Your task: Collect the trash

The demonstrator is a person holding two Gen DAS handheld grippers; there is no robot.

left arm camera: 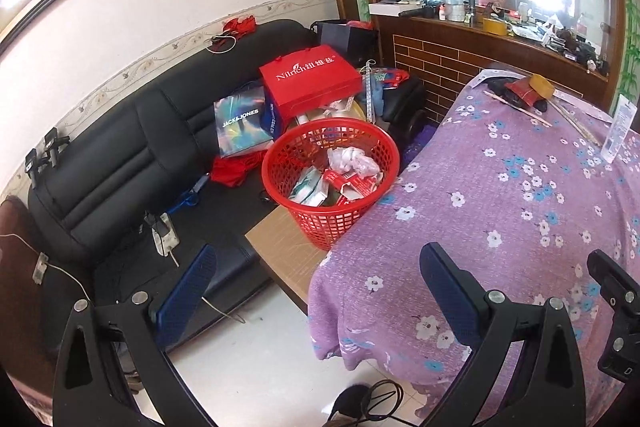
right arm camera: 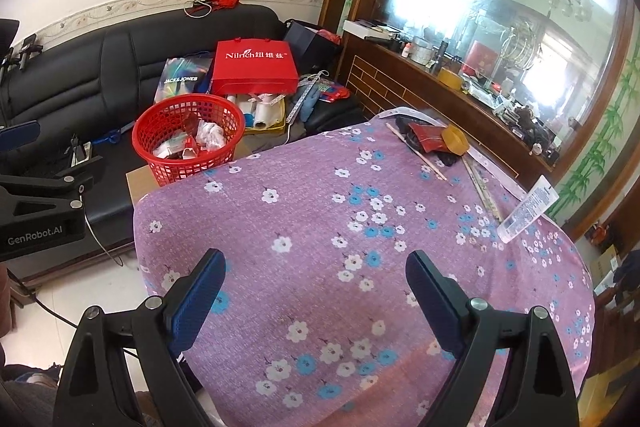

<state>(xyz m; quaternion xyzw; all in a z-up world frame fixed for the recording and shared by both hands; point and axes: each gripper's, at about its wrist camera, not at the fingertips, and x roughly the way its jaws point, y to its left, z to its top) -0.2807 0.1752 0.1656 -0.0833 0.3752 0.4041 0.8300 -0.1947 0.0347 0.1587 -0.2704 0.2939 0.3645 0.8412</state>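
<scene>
Grippers: left (left arm camera: 316, 291) & right (right arm camera: 316, 287), jaws wide, empty, above floral tablecloth (right arm camera: 320, 227).

left tongs (left arm camera: 316, 287): my jaws spread wide, nothing between the blue pads, hovering at the near left corner of the worktop (left arm camera: 500, 195) | right tongs (right arm camera: 316, 291): jaws wide too, empty, held above the worktop's near edge | my left tongs sit off the worktop's left side in the right view
</scene>
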